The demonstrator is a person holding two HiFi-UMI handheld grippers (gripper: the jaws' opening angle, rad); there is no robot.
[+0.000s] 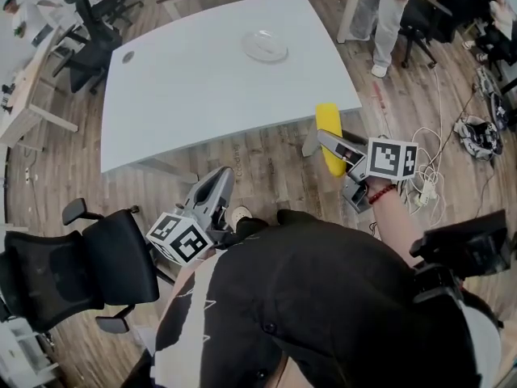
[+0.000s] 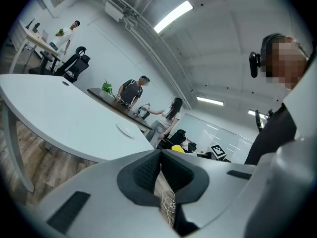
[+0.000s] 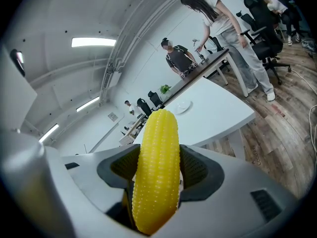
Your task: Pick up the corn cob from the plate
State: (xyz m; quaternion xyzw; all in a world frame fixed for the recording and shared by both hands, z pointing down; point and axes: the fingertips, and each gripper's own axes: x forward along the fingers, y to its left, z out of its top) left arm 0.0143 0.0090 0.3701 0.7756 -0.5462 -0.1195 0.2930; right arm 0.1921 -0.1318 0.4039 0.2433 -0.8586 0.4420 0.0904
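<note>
My right gripper (image 1: 329, 140) is shut on the yellow corn cob (image 1: 328, 136), held off the table's near right edge, above the floor. In the right gripper view the corn cob (image 3: 156, 167) stands upright between the two dark pads (image 3: 198, 175), sticking out past them. The white plate (image 1: 265, 45) lies bare at the far middle of the white table (image 1: 202, 79); it also shows as a small plate (image 3: 182, 106) in the right gripper view. My left gripper (image 1: 220, 183) hangs low below the table's front edge, jaws shut with nothing in them (image 2: 159, 170).
A black office chair (image 1: 77, 269) stands at my left. Cables (image 1: 428, 180) lie on the wooden floor at the right. A person (image 1: 386, 14) stands past the table's far right corner, and more chairs (image 1: 93, 31) and desks line the far left.
</note>
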